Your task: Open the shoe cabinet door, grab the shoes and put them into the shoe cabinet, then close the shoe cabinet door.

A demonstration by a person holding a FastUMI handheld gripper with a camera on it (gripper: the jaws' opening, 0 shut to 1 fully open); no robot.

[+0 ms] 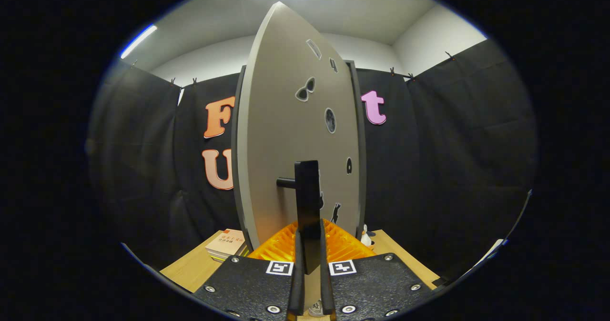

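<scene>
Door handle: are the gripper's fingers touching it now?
Touching. The gripper view shows both fingers closed against the sides of the black door handle, no gap on either side.

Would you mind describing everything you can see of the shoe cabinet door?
The shoe cabinet door is a flat, matte grey-beige panel with a darker edge, standing upright and swung open toward the camera. Small stickers dot its face. A black bar handle stands off it on a short post. The gripper is closed on that handle, both fingers pressing its sides. Behind its lower edge lie books on a wooden table.
</scene>
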